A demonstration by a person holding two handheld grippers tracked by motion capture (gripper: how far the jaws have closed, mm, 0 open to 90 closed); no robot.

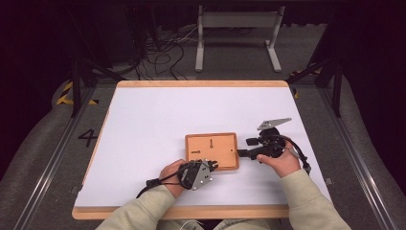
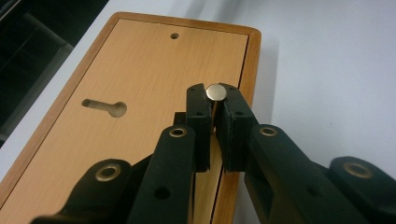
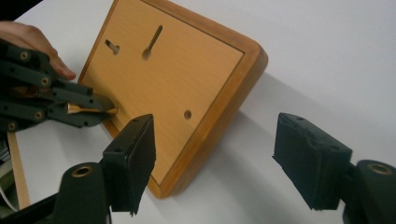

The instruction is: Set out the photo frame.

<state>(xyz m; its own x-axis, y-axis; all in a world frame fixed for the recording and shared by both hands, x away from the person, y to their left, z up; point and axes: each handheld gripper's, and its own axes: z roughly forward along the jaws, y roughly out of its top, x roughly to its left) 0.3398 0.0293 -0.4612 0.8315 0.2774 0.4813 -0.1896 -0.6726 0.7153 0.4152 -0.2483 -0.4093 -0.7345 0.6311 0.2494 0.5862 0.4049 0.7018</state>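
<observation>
The left gripper (image 2: 215, 109) pinches a pin (image 2: 216, 92) upright over the board (image 1: 225, 143); the right gripper (image 3: 215, 161) gapes empty beside its edge.

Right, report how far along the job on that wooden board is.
Done: the left tongs are shut on a small round-headed metal pin at the rectangular wooden board's edge. In hand: the right tongs stand open beside the board, gripping nothing. Left: the pin sits in neither keyhole slot nor the small round hole; all look empty.
</observation>
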